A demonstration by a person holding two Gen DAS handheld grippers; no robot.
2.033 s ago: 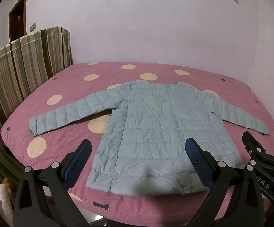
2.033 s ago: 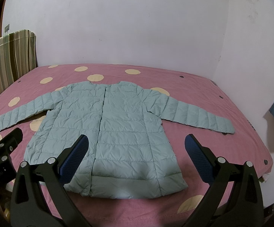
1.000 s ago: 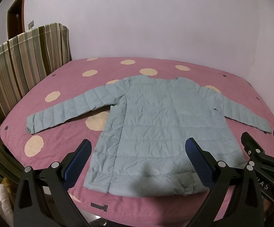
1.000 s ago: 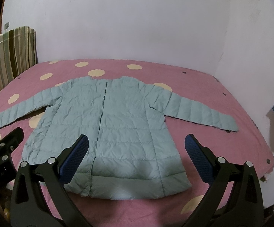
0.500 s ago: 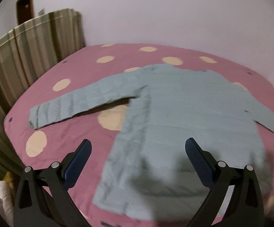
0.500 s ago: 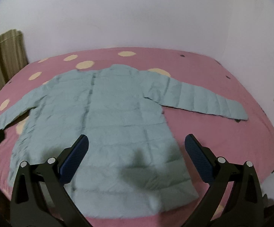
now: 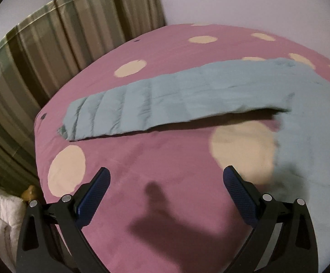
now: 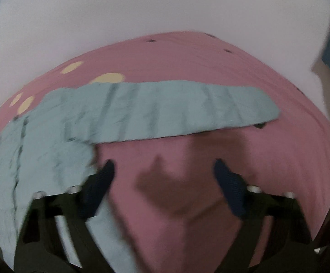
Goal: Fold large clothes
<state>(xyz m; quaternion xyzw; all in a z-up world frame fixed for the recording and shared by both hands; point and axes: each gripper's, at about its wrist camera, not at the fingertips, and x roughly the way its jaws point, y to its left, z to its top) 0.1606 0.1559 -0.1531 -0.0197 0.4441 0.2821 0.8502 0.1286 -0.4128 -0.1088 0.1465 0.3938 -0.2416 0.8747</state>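
A: Location of the jacket?
B: Flat on the pink dotted bed, sleeves spread outward.
A: Left gripper?
B: Released, wide apart over bare cover below the sleeve, nothing between.
A: Right gripper?
B: Just been closing, yet unclenched; only bedcover between, jacket's edge beside it
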